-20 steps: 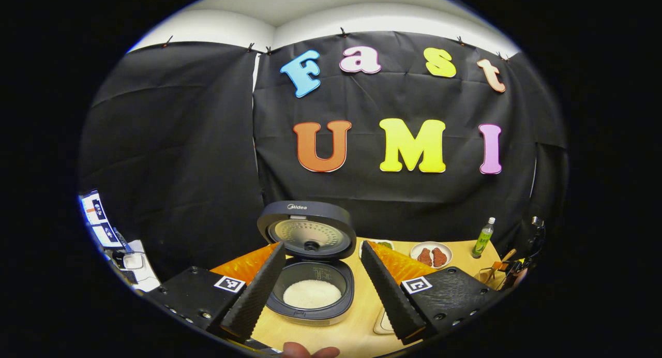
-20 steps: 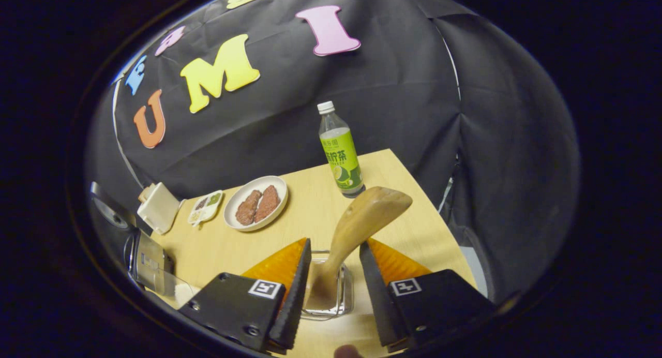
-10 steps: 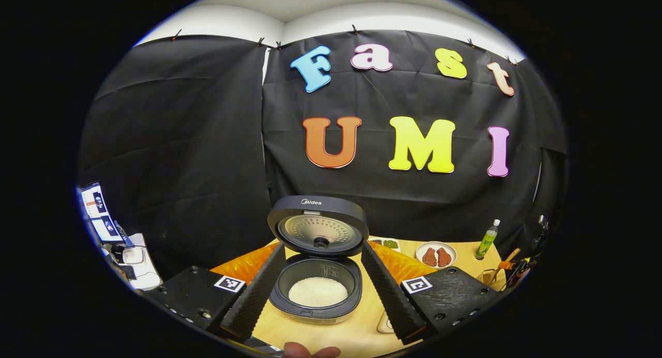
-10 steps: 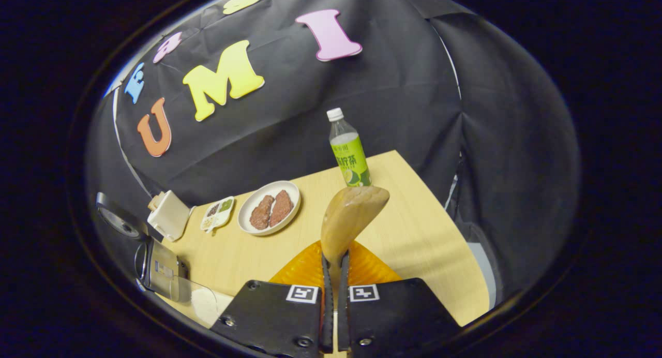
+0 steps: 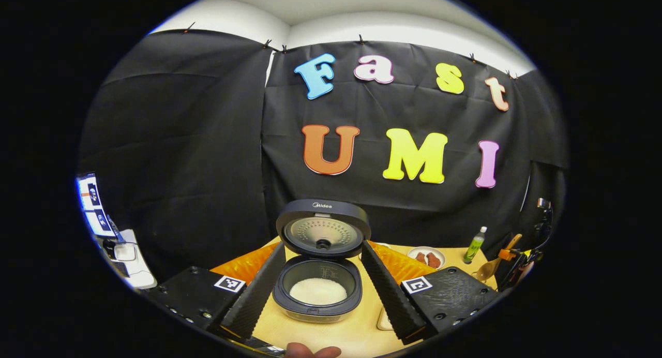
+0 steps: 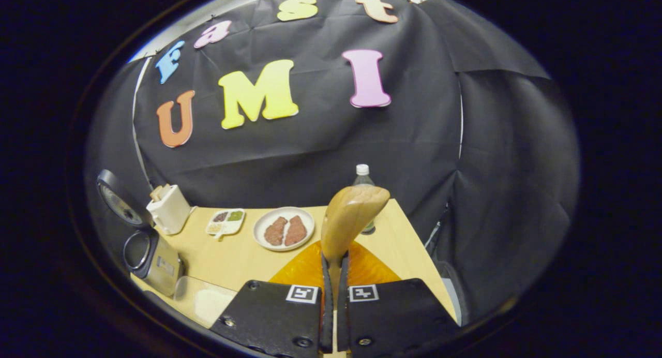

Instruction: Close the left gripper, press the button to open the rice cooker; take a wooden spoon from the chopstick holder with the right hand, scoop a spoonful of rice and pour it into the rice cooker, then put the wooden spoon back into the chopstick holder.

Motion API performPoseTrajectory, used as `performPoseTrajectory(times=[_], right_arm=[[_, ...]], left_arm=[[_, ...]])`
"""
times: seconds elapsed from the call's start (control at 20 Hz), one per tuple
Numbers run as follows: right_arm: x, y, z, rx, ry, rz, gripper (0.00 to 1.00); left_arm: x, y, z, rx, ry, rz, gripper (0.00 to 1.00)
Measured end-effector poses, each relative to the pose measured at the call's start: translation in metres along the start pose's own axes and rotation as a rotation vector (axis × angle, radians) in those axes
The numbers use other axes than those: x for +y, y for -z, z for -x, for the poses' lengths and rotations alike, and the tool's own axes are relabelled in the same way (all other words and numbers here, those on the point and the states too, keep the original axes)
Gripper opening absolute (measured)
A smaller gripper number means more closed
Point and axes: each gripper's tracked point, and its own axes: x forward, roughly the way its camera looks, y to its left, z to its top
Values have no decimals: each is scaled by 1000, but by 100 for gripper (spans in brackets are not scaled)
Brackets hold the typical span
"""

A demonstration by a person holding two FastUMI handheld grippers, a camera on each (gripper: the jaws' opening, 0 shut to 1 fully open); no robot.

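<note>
The rice cooker (image 5: 318, 306) stands open on the wooden table (image 5: 362, 329), its lid (image 5: 323, 227) upright and white rice (image 5: 317, 291) in the pot. My left gripper (image 5: 321, 244) is open, one finger on each side of the cooker and well short of it. My right gripper (image 6: 333, 257) is shut on the handle of the wooden spoon (image 6: 354, 213), whose empty bowl points up and forward above the table. The left gripper view catches the spoon (image 5: 490, 267) at the far right. In the right gripper view the cooker (image 6: 150, 254) is at the far left.
A clear container of rice (image 6: 207, 301) lies next to the cooker. A plate of meat (image 6: 283, 228), a small divided dish (image 6: 226, 219), a white appliance (image 6: 168, 208) and a bottle (image 6: 363, 174) stand toward the back of the table (image 6: 232, 257).
My right gripper shut on the spoon handle, then lifted the spoon up and away from the clear holder. The left gripper drew back slightly and stayed open.
</note>
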Motion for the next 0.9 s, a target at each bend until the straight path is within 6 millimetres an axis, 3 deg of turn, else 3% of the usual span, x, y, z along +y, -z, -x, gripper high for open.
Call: performPoseTrajectory(times=[0.1, 0.25, 0.45, 0.55, 0.75, 0.9], right_arm=[[37, 1, 23, -3, -24, 11, 8], [92, 18, 48, 25, -86, 32, 8], [140, 50, 58, 52, -102, 95, 8], [155, 71, 54, 62, -90, 149, 8], [167, 123, 32, 103, -29, 290, 8], [173, 141, 17, 95, 11, 344, 8]], left_arm=[[8, -1, 2, -11, 20, 2, 95], [29, -6, 9, -20, 29, 24, 95], [66, -8, 17, -28, 3, 46, 95], [83, -6, 24, -21, -12, 42, 95], [113, 2, 34, 13, -41, 30, 95], [125, 9, 36, 43, -56, 18, 95]])
